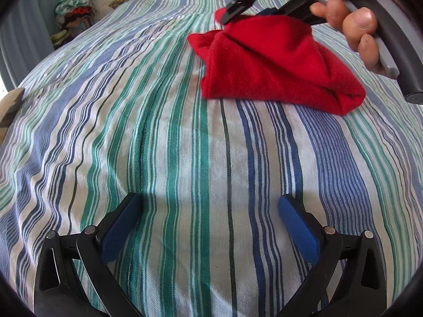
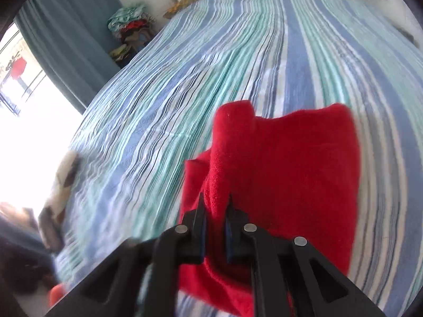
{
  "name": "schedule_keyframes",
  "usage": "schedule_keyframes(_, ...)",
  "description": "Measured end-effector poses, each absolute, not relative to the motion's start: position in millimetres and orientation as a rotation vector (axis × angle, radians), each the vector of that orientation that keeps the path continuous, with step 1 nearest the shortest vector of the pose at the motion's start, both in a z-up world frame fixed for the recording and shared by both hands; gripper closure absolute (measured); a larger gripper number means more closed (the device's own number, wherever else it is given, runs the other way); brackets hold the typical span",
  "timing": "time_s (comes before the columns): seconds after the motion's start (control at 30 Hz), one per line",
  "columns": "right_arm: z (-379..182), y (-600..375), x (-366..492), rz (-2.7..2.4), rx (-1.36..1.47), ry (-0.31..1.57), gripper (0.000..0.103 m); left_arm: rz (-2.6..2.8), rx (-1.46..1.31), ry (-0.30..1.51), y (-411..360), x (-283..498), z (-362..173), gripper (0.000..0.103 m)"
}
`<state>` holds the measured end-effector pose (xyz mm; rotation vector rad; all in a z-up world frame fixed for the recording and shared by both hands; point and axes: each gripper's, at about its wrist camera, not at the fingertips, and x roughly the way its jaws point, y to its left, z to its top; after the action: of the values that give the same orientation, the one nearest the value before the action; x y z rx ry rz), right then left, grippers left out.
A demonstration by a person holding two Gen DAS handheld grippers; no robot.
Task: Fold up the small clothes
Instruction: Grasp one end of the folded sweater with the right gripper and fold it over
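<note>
On the striped bedspread, the left gripper was held low with its two blue-padded fingers spread wide apart, nothing between them but bare striped cloth. Further up the bed and to the right, the red garment was seen lying in a loose bundle, partly folded over itself, with a soft rolled edge toward the near side and a corner sticking out to the left. The right gripper was brought nearly together on a raised fold of that garment, the red cloth being pinched between its narrow fingers, and a hand was wrapped around its handle. A heap of other clothes was visible beside the curtain beyond the bed.
</note>
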<state>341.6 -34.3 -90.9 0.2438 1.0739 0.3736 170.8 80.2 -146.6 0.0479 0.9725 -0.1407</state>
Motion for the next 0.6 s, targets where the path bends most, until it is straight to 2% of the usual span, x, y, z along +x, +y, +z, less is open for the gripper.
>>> schedule_keyframes(0.03, -103.0, -29.0, 344.5, 0.395, 0.276, 1.120, 0.071, -0.141, 0.047, 0.973, 80.4, 170.7, -146.5, 0.000)
schedule_keyframes(0.1, -115.7, -30.8, 346.9, 0.488, 0.443, 1.165, 0.053, -0.141, 0.047, 0.974, 80.6, 170.6, -146.3, 0.000)
schedule_keyframes(0.13, -114.5, -36.6, 345.7, 0.556, 0.551, 1.150, 0.048, -0.141, 0.047, 0.974, 80.7, 170.6, -146.3, 0.000)
schedule_keyframes(0.2, -104.3, -50.6, 340.3, 0.693, 0.724, 1.096, 0.047, -0.140, 0.049, 0.975, 80.7, 171.1, -146.5, 0.000)
schedule_keyframes(0.27, -87.0, -67.2, 335.4, 0.735, 0.759, 1.034, 0.047, -0.139, 0.051, 0.976, 80.0, 171.8, -146.6, 0.000)
schedule_keyframes(0.37, -63.2, -93.3, 329.9, 0.618, 0.580, 0.971, 0.047, -0.140, 0.050, 0.976, 79.7, 171.7, -146.6, 0.000)
schedule_keyframes(0.47, -69.6, -107.0, 322.3, 0.474, 0.350, 1.015, 0.050, -0.139, 0.051, 0.975, 79.8, 171.8, -146.3, 0.000)
schedule_keyframes(0.53, -88.8, -99.2, 313.7, 0.477, 0.270, 1.091, 0.062, -0.137, 0.054, 0.974, 79.3, 172.2, -146.6, 0.000)
schedule_keyframes(0.6, -105.4, -73.5, 301.3, 0.508, 0.173, 1.128, 0.064, -0.135, 0.057, 0.971, 78.4, 172.7, -146.9, 0.000)
